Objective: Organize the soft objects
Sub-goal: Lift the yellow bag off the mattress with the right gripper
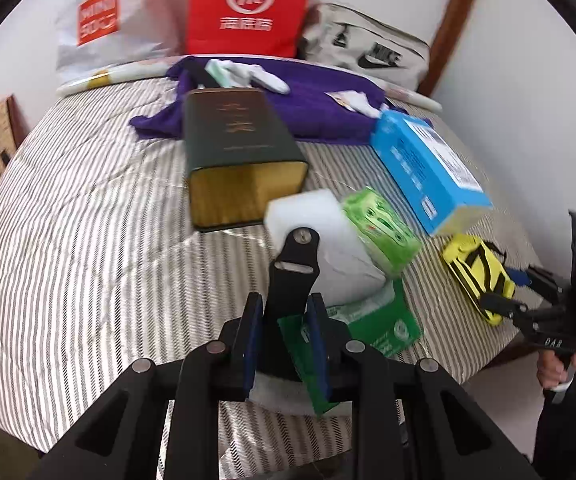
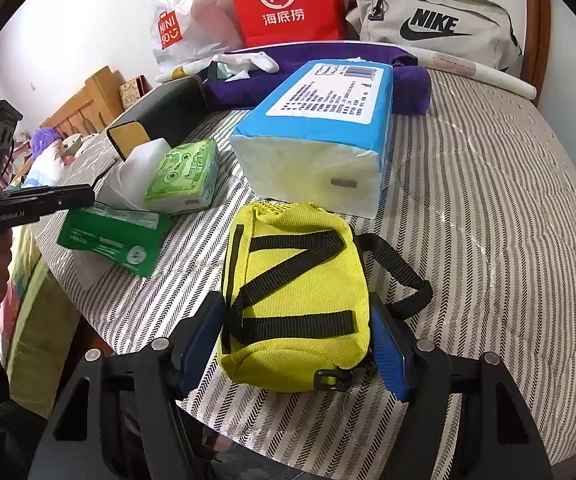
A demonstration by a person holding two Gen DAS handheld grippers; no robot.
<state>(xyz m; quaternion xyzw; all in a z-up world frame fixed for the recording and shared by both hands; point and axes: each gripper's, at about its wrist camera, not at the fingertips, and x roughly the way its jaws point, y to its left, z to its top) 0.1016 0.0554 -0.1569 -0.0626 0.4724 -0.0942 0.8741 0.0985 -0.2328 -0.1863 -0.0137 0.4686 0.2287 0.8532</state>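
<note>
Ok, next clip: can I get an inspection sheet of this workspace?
Surface: striped cover, wrinkled.
Job's things: yellow pouch, blue tissue pack, small green tissue pack, flat green pack, purple cloth.
Clutter: dark box lying among them; red bag and grey bag at the back.
Grippers: left claw shut by the flat green pack, hold unclear; right claw open, astride the yellow pouch.
Cables: nothing seen.
Surroundings: white wall, wooden furniture.

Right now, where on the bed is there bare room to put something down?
Bare striped cover lies left of the dark box, and more right of the yellow pouch and blue tissue pack. Crowded: between box and pack, where green packets bunch up, and the purple cloth.
</note>
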